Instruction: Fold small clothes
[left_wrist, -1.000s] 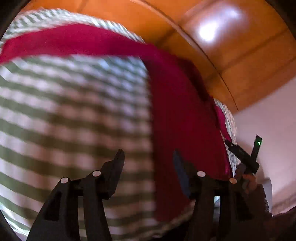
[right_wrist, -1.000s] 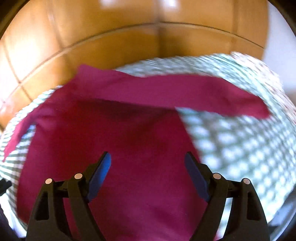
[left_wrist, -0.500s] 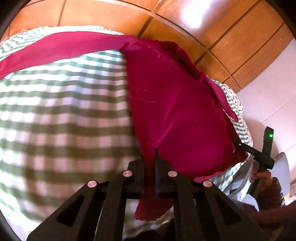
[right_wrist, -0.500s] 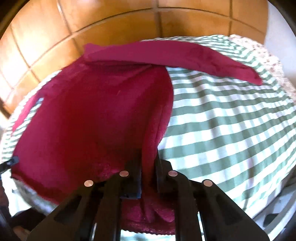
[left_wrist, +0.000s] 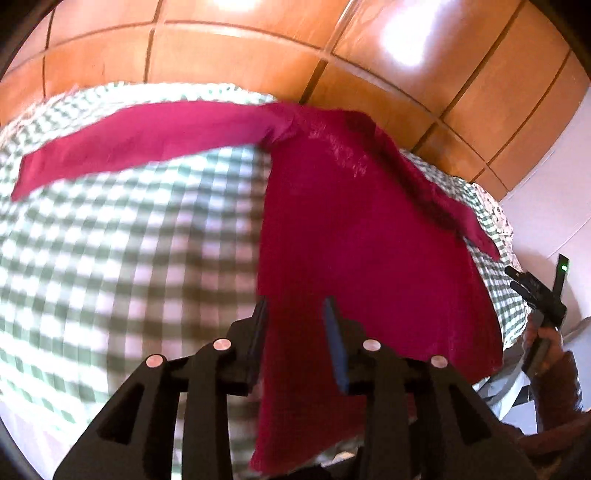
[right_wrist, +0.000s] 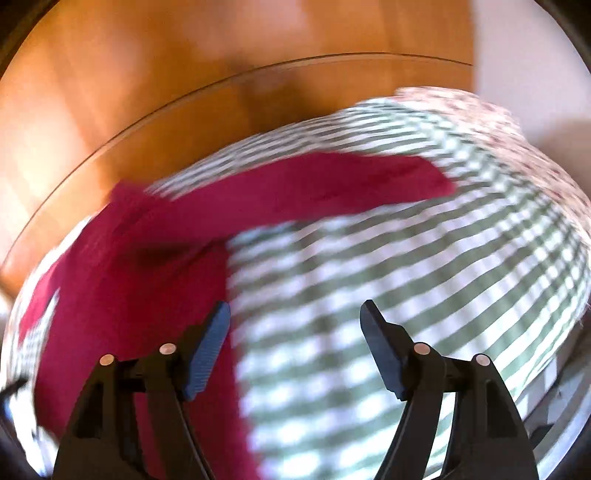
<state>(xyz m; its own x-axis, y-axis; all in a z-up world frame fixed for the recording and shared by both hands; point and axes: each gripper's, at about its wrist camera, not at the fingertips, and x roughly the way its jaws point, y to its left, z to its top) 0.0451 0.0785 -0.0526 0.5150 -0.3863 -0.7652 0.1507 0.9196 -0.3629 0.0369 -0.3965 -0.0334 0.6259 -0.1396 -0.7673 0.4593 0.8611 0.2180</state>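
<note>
So far the fold looks only begun. A crimson garment (left_wrist: 362, 266), seemingly a long-sleeved top, lies on the green-and-white checked cloth (left_wrist: 122, 258), its body appearing doubled lengthwise into a tall narrow panel, though blur keeps me from being sure of the layers. One sleeve (left_wrist: 147, 144) runs out flat across the cloth, well ahead of the left claw (left_wrist: 295, 332) and off to its left; in the right wrist view the same sleeve (right_wrist: 314, 188) stretches ahead of the right claw (right_wrist: 295, 339) and away to its right. By my reckoning that sleeve still has to be brought in over the body, and the body then folded across its length, so most of the work is left.

The left claw's jaws are opening. The garment's near edge lies below and between them, but the pads do not seem to press on it, so I read it as released. The right claw's jaws are opening too, standing wide over bare checked cloth, with the garment's long edge just beside its left finger (right_wrist: 207, 350) and nothing held.

The checked cloth covers a rounded tabletop and drapes over its edge. Beyond it, ahead of both claws, is a floor of large glossy orange-brown tiles (left_wrist: 240, 48) with bright patches of reflected light. A pale wall (left_wrist: 554, 192) stands off to the right of the left claw, where the person's hand (left_wrist: 546, 343) grips the other tool.
</note>
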